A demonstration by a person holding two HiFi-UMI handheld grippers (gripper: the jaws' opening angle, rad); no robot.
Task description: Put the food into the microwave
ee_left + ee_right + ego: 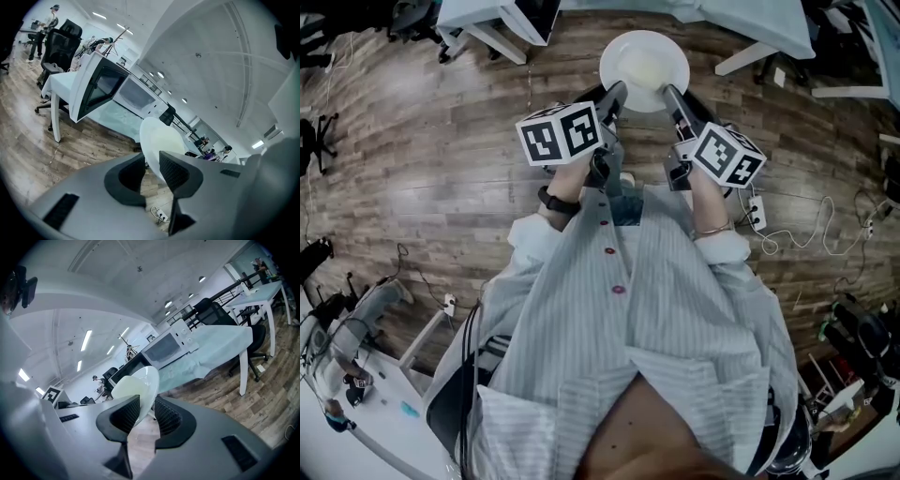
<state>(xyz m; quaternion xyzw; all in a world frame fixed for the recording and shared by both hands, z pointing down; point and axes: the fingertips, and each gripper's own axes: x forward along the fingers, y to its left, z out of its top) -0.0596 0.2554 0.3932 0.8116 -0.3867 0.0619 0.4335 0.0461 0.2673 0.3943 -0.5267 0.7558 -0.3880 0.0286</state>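
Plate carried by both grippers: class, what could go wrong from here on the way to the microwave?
1. The left gripper and right gripper each pinch only the rim of the plate. If the hands tilt or drift apart, it may slip and the food slide off.
2. The plate hangs over wooden floor, short of the table. A drop might break it.
3. A power strip lies on the floor nearby: a possible trip.
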